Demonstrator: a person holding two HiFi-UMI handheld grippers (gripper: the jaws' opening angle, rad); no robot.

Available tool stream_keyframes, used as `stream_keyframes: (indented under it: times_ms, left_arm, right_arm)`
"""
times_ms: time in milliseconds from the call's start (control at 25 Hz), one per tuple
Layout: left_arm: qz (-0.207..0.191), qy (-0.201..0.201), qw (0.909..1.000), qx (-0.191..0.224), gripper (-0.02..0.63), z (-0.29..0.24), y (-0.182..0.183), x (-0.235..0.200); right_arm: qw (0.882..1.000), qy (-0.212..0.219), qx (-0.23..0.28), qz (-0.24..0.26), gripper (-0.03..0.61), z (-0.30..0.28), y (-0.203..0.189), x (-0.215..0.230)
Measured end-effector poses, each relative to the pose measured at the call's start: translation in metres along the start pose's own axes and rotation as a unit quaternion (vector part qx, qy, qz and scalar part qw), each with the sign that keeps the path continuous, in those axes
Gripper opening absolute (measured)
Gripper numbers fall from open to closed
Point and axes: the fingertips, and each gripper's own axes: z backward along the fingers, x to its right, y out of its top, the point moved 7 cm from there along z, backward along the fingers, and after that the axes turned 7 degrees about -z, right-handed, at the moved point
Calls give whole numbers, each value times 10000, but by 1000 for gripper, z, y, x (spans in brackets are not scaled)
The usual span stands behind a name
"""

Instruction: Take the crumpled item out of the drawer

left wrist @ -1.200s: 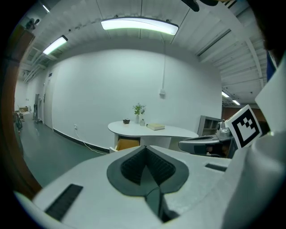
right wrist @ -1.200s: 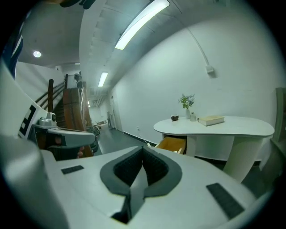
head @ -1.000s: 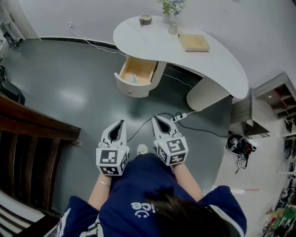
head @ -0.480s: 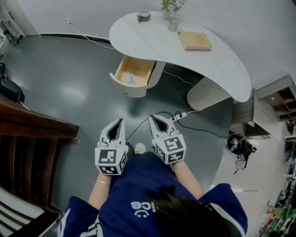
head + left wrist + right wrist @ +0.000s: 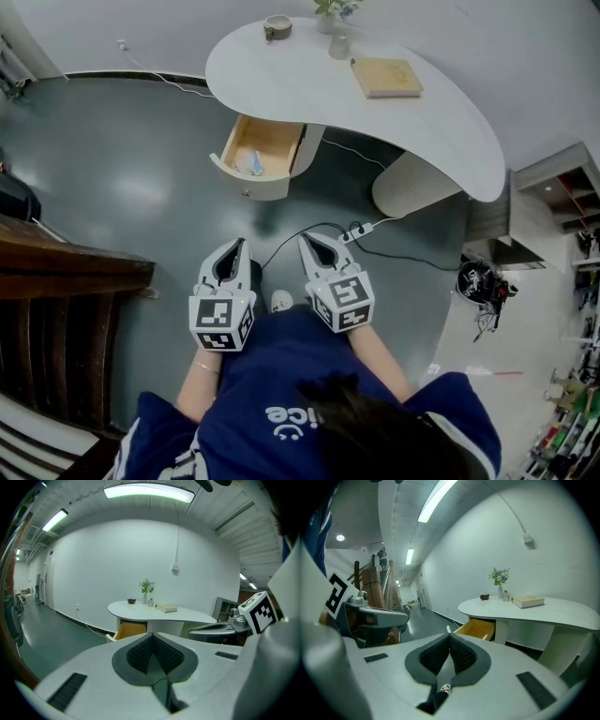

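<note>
- Plainly the approach step, by our reading: we held both grippers low in front of us, well apart from the drawer (image 5: 246,185), with nothing reached yet.
- Left gripper (image 5: 241,243): ribbed dark pads pressed together, nothing between them.
- Right gripper (image 5: 305,238): jaws likewise closed and empty.
- The drawer stood pulled out under the desk's (image 5: 309,89) left end. It had pale wood inside and a white curved front.
- The item (image 5: 255,165) lay in the drawer near the front wall. It was a small pale-blue lump, and we could not tell the material at this range.
- The desk had a smooth white kidney-shaped top on a rounded pedestal. A tan book (image 5: 385,76) lay flat on it.
- The floor (image 5: 141,169) was dark grey and glossy. A black cable (image 5: 300,228) trailed between us and the drawer.
- Next move, in our judgement: close the gap, open one pair of jaws, come down into the drawer from above, and pinch lightly, since a crumpled lump would likely give.
</note>
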Motion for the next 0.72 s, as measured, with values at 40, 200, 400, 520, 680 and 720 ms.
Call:
stream_keyframes:
  times_ms: [40, 200, 400, 520, 680, 720]
  left_arm:
    - [-21, -34, 10000, 4, 5, -6, 3, -3]
    - [-77, -102, 9999, 73, 4, -28, 18, -22]
    - [-59, -96, 9999, 35, 5, -56, 30, -59]
    - [1, -166, 9998, -50, 5, -75, 31, -82]
    - [12, -412, 9991, -66, 3, -104, 42, -107]
    - [12, -480, 9988, -53, 5, -110, 46, -113]
  right_arm:
    - [10000, -44, 11, -25, 8, -4, 2, 3]
    - [9997, -163, 50, -155, 8, -24, 15, 12]
    - [9994, -245, -13, -254, 8, -61, 31, 19]
    - [9991, -327, -71, -274, 8, -84, 39, 20]
    - [9983, -474, -78, -325, 8, -115, 55, 24]
    - [9981, -514, -73, -338, 8, -122, 60, 23]
